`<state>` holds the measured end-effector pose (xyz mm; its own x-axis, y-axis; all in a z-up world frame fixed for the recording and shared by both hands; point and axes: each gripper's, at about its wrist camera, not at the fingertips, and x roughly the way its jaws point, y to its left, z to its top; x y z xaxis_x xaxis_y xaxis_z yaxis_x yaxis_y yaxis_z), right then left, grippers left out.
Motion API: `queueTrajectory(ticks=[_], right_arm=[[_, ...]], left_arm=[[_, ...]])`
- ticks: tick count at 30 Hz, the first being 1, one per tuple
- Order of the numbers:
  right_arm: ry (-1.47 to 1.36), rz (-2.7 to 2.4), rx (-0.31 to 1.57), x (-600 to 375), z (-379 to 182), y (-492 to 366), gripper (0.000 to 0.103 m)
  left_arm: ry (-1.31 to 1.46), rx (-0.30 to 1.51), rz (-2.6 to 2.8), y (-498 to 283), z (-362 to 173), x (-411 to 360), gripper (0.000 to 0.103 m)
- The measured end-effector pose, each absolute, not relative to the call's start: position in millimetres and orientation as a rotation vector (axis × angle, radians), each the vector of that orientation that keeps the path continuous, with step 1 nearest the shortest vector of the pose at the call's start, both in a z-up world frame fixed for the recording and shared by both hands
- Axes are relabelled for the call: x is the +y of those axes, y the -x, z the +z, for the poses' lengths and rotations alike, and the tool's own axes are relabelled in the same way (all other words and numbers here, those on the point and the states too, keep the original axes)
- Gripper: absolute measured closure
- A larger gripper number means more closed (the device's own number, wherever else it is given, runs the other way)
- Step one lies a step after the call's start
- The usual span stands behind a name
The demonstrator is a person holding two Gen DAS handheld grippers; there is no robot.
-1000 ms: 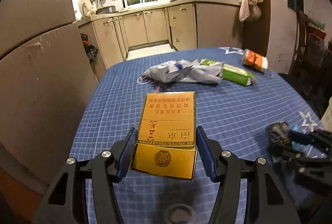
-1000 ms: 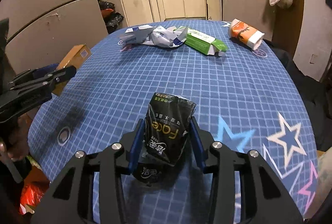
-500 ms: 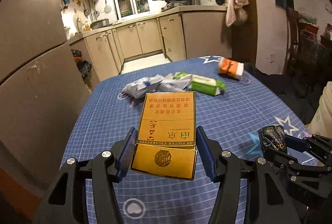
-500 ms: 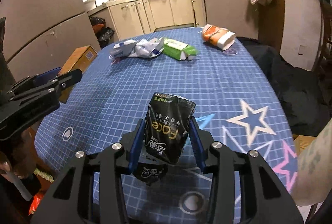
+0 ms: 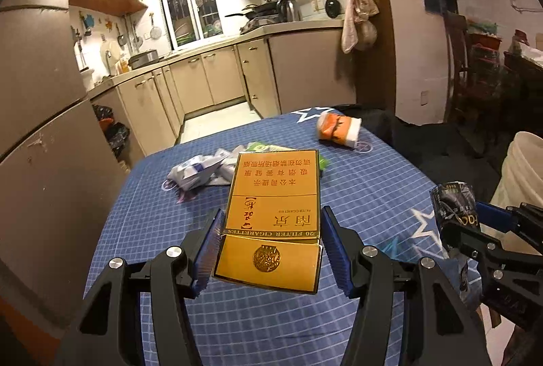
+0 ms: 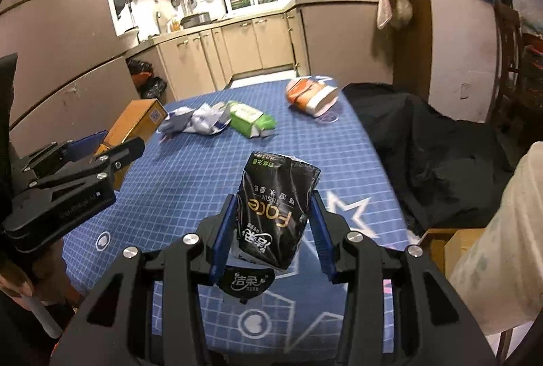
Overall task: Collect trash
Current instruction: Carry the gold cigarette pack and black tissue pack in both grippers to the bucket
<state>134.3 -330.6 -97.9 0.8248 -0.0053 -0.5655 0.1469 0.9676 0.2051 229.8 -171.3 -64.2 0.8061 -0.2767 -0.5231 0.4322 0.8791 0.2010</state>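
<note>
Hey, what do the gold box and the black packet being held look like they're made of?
The gold cigarette box looks like glossy printed cardboard: flat faces, sharp folded edges, hinged lid seam. The black tissue packet looks like thin plastic film: shiny, wrinkled, squeezed in where it is gripped. Neither can be confirmed by sight alone.

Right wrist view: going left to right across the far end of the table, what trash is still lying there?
Crumpled white-and-blue wrapper → green carton → orange-and-white carton, all lying on the blue checked tablecloth.
</note>
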Motion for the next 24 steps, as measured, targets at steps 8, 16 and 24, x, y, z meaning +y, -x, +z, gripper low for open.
queueTrajectory(ticks=[8,16,24], right_arm=[[-0.27,-0.138,0.562,-354.6,-92.2,-115.9,0.062],[-0.293,-0.2,0.523,-378.8,-86.8,-95.5,0.062],[-0.308,-0.263,0.487,-403.9,-84.0,-73.8,0.062]], left_arm=[[-0.337,0.484,-0.44,-220.2,-58.0,-203.3,0.044],[-0.362,0.467,-0.495,-203.8,-55.8,-232.3,0.044],[-0.393,0.462,-0.547,-185.6,-57.5,-259.5,0.044]])
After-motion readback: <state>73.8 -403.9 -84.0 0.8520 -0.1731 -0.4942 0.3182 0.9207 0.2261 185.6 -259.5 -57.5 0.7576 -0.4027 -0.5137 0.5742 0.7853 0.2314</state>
